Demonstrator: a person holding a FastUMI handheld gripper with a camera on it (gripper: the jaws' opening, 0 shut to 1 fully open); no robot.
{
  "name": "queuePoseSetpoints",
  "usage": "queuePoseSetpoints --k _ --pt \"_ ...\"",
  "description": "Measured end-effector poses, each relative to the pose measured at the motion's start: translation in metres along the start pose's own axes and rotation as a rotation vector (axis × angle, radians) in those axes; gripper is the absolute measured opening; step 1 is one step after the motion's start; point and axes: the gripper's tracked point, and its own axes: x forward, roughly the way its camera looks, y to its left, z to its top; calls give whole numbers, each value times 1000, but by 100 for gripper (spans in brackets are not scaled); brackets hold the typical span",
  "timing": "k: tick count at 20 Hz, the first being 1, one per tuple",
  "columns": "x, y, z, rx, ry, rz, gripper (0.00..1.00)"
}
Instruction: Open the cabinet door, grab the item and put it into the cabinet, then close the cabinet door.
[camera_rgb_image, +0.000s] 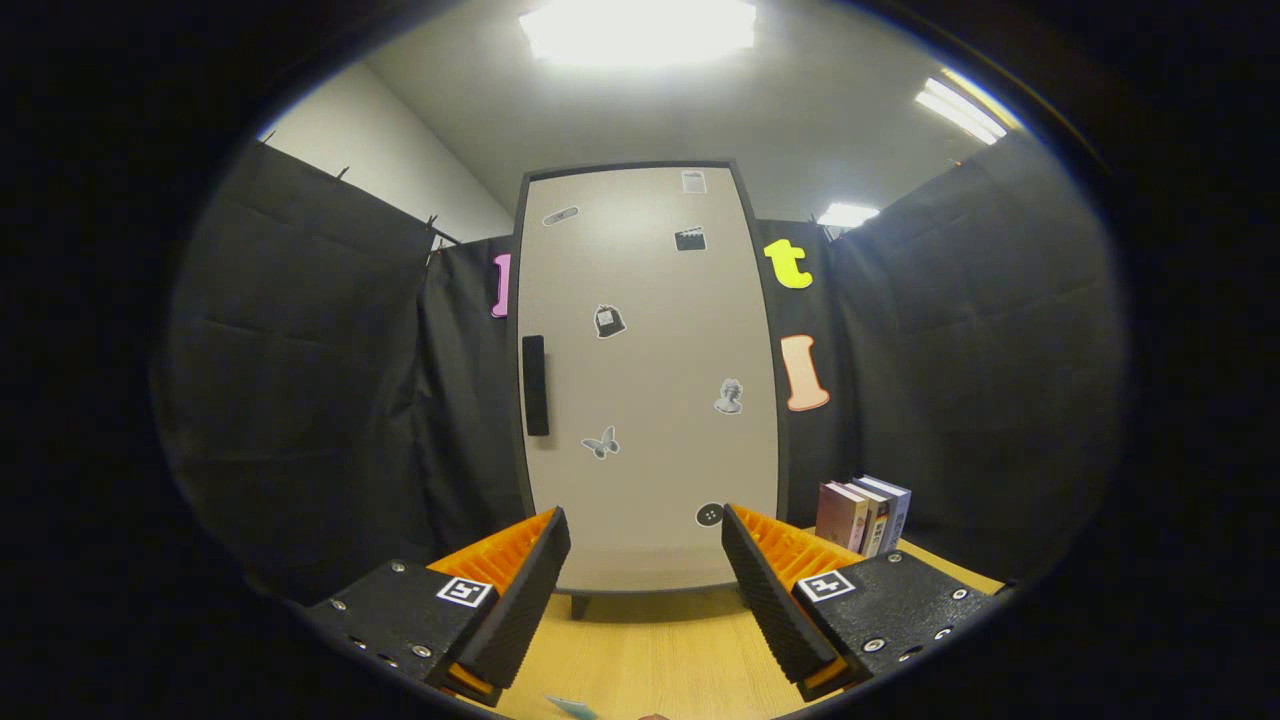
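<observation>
Books (868, 512) partly hidden behind a finger (770, 590) — door stickers (609, 321) too small

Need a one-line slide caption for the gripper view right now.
Open gripper faces the closed cabinet door, its handle on the left edge, books standing right of it on the table.

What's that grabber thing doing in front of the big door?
A person is holding a gripper up to a tall cabinet standing on a wooden table. Its fingers are spread open with nothing between them. The cabinet door is shut, with its dark handle beyond the left finger. Some books stand beside the cabinet, past the right finger. Nothing has been opened or picked up yet.
</observation>
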Motion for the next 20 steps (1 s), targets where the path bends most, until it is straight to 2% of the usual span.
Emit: queuePoseSetpoints --k 11,20 --pt "95 37 54 20 -49 96 94" --pt "162 84 69 -2 -51 179 95"
